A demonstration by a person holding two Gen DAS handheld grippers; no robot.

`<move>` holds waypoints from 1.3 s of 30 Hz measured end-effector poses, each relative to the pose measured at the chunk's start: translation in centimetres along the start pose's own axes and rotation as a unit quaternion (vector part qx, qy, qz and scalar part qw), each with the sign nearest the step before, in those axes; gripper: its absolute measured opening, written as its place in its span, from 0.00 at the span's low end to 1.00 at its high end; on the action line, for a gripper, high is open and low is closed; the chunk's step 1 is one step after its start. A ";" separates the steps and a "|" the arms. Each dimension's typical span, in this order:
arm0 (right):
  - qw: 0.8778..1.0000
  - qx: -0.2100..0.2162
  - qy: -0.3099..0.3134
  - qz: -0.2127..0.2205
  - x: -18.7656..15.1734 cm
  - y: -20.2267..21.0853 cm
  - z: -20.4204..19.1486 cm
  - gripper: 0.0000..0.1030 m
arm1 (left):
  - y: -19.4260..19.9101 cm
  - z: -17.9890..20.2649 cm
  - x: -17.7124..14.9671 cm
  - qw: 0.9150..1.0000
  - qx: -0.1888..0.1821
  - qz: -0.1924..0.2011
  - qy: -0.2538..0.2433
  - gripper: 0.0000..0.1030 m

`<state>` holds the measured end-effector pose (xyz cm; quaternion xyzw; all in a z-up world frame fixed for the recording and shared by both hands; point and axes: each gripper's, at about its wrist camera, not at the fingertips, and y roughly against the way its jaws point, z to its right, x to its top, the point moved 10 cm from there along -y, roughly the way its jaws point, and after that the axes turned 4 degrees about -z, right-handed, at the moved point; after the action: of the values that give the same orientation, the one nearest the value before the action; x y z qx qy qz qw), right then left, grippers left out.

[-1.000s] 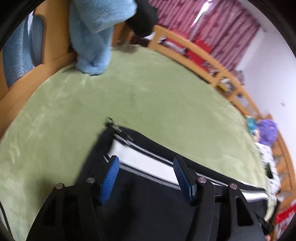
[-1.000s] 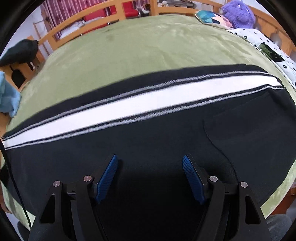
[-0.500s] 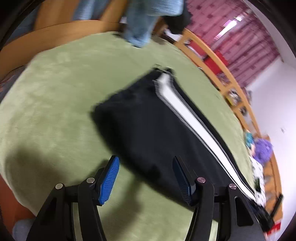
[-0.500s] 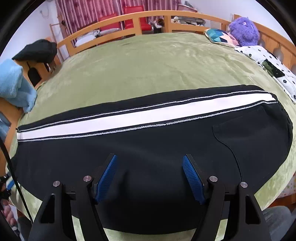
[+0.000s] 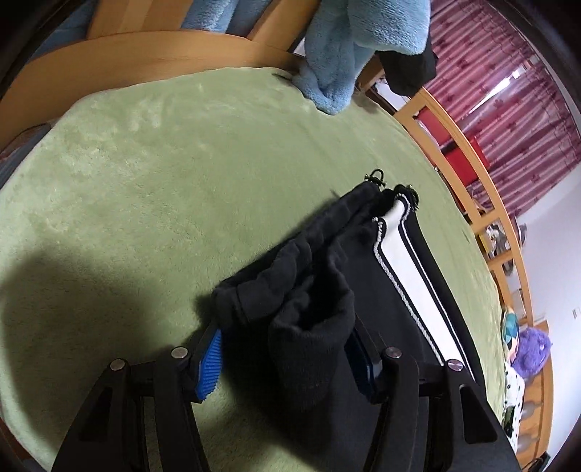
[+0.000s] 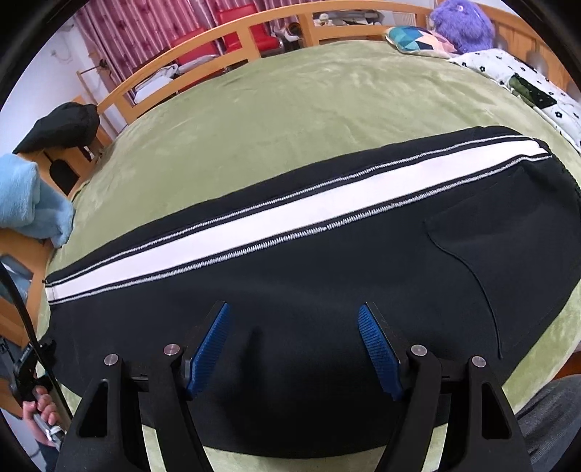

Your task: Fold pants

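Note:
Black pants (image 6: 326, 290) with a white side stripe (image 6: 254, 225) lie flat across a green blanket (image 6: 290, 109). In the left wrist view the bunched black cuff end of the pants (image 5: 312, 312) sits between the open jaws of my left gripper (image 5: 287, 355); the blue pads stand wide apart and do not pinch the cloth. My right gripper (image 6: 294, 348) is open and hovers over the black fabric near the front edge, holding nothing. A back pocket (image 6: 508, 261) shows at the right.
A light blue towel (image 5: 348, 47) hangs over the wooden bed rail (image 5: 181, 47). A black garment (image 6: 61, 123) lies on the far left rail. A purple plush toy (image 6: 461, 21), a patterned pillow (image 6: 417, 40) and a dotted sheet (image 6: 515, 83) lie at the far right.
My left gripper has moved onto the cuff end of the pants, and the cuffs now bunch up between its jaws. My right gripper has dropped a little closer to the fabric.

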<state>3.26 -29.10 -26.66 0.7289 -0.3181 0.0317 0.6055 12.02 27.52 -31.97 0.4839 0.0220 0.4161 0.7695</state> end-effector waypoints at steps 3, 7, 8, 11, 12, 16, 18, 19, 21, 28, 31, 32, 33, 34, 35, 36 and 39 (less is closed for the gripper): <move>1.000 -0.013 0.001 0.004 1.0 0.0 -0.3 0.70 | -0.3 -0.3 0.3 1.000 -0.003 0.000 0.004 0.47; 0.999 -0.038 0.008 0.014 1.7 0.2 -0.6 0.70 | -0.3 -0.6 0.3 1.000 -0.007 0.002 -0.009 0.43; 0.999 -0.046 0.009 0.018 1.8 0.3 -0.7 0.70 | -0.3 -0.6 0.3 1.000 -0.008 0.002 -0.012 0.43; 0.998 -0.056 0.010 0.024 1.9 0.6 -0.5 0.70 | -0.2 -0.5 0.4 1.000 -0.013 0.002 -0.020 0.41; 0.998 -0.056 0.010 0.021 1.7 0.6 -0.6 0.70 | -0.2 -0.5 0.4 1.000 -0.015 0.002 -0.021 0.39; 0.998 -0.060 0.012 0.011 1.4 0.6 -0.8 0.67 | -0.2 -0.5 0.4 0.999 -0.032 -0.003 -0.018 0.35; 0.998 -0.065 0.017 0.007 1.3 0.5 -1.0 0.67 | -0.1 -0.5 0.4 0.999 -0.036 -0.004 -0.017 0.33; 0.998 -0.067 0.018 0.006 1.2 0.5 -1.1 0.67 | 0.0 -0.5 0.4 0.999 -0.038 -0.004 -0.017 0.32; 0.998 -0.066 0.021 0.002 0.9 0.5 -1.3 0.67 | 0.1 -0.5 0.5 0.999 -0.041 -0.004 -0.019 0.30; 0.996 -0.076 0.038 -0.009 0.2 0.5 -2.1 0.67 | 0.6 0.0 0.6 0.998 -0.058 -0.005 -0.023 0.25; 0.996 -0.075 0.039 -0.012 0.1 0.6 -2.1 0.66 | 1.2 0.6 0.8 0.997 -0.063 -0.001 -0.034 0.23; 0.996 -0.074 0.038 -0.010 0.1 0.7 -2.2 0.67 | 1.5 0.9 0.9 0.997 -0.068 0.001 -0.036 0.22; 0.997 -0.072 0.037 -0.008 0.1 0.8 -2.2 0.66 | 1.8 1.2 0.9 0.997 -0.072 0.003 -0.038 0.22; 0.997 -0.070 0.035 -0.007 0.1 0.9 -2.2 0.67 | 2.0 1.4 1.0 0.996 -0.074 0.005 -0.041 0.22; 0.997 -0.069 0.034 -0.006 0.2 0.9 -2.1 0.67 | 2.2 1.7 1.0 0.996 -0.075 0.007 -0.044 0.21; 0.997 -0.067 0.034 -0.005 0.2 1.0 -2.1 0.67 | 2.4 1.9 1.1 0.996 -0.076 0.010 -0.048 0.21; 0.997 -0.068 0.036 -0.003 0.2 1.2 -2.1 0.67 | 3.0 2.5 1.0 0.996 -0.074 0.015 -0.056 0.21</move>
<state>3.55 -27.39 -25.02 0.6853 -0.2957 0.0342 0.6647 11.93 26.94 -27.97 0.4484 -0.0596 0.4006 0.7968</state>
